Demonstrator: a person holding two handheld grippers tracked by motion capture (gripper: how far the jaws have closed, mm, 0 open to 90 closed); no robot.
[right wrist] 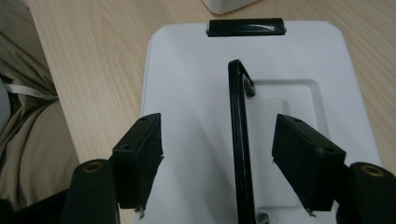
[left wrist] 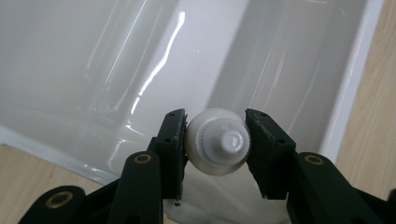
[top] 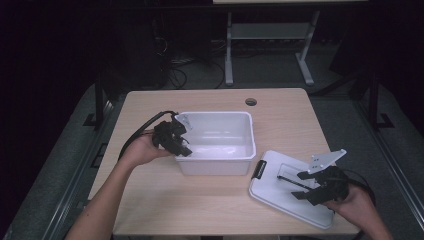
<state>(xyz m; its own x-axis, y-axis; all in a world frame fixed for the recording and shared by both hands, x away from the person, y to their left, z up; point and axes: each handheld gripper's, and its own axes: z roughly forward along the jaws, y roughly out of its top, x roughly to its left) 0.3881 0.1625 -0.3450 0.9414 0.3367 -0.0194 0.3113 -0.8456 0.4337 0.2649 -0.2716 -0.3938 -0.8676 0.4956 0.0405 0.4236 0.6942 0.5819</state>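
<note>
Nearest, at the table's front right: right gripper [top: 306,188] hovering low over the white lid [top: 280,195], jaws standing wide apart either side of the lid's raised black handle [right wrist: 240,140] without touching it — nothing gripped. Likely trouble here: closing off-centre could push the thin handle flat rather than catch it, or drag the lid across the tabletop [top: 150,200] toward the edge. Right hand [top: 355,205] under the gripper, wrist low, jaws aimed forward and left. Farther in, over the near-left corner of the white bin [top: 247,145]: left gripper [top: 184,142] clamped on a small white capped bottle [left wrist: 218,141], pads pinching its round sides, cap end facing the camera, bottle held above the bin's bare floor. Risk there — a smooth round body could roll or squirt out of flat pads if the grip loosens unevenly. Left hand [top: 142,150] raised, gripper tipped down into the bin.
</note>
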